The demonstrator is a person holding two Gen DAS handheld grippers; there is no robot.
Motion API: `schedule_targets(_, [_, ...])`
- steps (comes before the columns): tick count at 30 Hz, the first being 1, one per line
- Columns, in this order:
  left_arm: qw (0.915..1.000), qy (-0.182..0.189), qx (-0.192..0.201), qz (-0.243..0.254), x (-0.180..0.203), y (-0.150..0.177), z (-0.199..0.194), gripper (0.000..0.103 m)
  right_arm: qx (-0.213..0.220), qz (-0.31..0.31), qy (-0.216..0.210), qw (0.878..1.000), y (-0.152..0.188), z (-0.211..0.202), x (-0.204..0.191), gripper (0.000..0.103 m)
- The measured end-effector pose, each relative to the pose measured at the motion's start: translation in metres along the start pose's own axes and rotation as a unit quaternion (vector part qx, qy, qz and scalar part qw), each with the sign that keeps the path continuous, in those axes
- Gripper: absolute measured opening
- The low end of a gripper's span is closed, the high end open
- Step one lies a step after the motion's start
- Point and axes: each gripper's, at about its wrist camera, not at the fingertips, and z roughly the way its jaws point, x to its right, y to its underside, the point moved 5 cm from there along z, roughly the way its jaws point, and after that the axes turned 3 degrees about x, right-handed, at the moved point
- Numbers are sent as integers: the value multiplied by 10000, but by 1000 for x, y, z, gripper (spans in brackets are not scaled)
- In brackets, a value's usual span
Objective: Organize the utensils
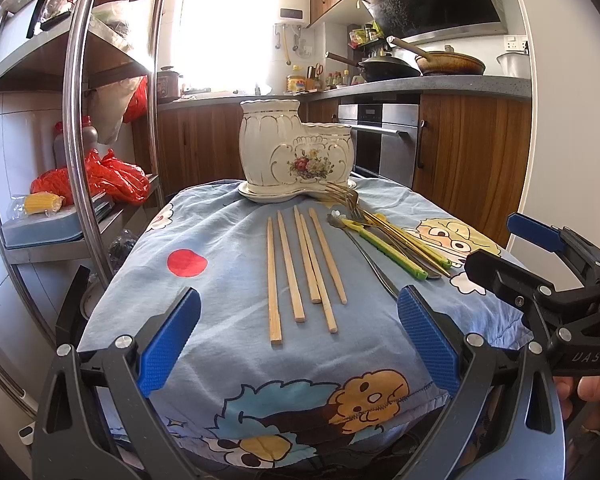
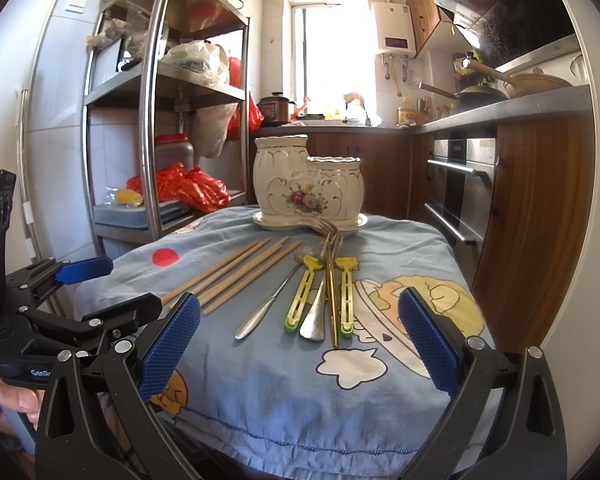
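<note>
Nothing is sorted yet: 5 chopsticks point(image 1: 300, 268) and the forks point(image 2: 328, 280) lie near the empty ceramic holder point(image 1: 296, 152). Both the left gripper point(image 1: 300, 340) and right gripper point(image 2: 300, 340) are spread wide, holding nothing.

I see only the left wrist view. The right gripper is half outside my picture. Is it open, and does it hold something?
Observer: The right gripper is wide open and holds nothing.
Operator: How many yellow-green utensils lie beside the chopsticks?
Observer: Two yellow-green utensils, parallel, with a gold fork and a silver handle between them.
Operator: And the thin silver one?
Observer: The thin silver utensil lies alone between the chopsticks and that group.
</note>
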Motion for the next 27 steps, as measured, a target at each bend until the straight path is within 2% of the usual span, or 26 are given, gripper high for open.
schedule_targets(17, [10000,-49,76,22,-10,-14,2,97,-42,-47,-23,10000,-10,3,-10,98])
schedule_targets(22, [10000,-40,-40,13,-19,-25,11,97,-229,-14,16,9997,-17,11,1,98])
schedule_targets(27, [9991,-87,-394,-120,-37,-42,34,96,-653,91,59,9978,-25,30,15,98])
